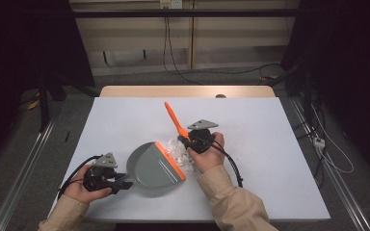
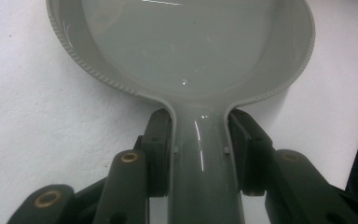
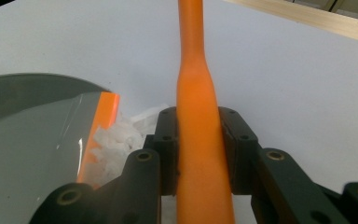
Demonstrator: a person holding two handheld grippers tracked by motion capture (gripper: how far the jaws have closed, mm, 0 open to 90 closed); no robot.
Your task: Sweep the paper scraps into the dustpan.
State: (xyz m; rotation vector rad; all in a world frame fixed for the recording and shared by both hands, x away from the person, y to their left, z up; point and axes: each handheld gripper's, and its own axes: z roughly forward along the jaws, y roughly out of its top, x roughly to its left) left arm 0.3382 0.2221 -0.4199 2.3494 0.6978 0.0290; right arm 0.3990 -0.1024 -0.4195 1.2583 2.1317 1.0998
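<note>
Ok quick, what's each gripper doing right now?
Left gripper: shut on the grey dustpan, gripping its handle.
Right gripper: shut on the orange brush handle.

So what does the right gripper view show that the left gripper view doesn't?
Right gripper view: the right gripper shut on the orange brush handle, white paper scraps, and the dustpan's orange lip.
Left gripper view: the left gripper shut on the dustpan handle, with the pan's ridged rim.
Both: the grey dustpan on the white table.
</note>
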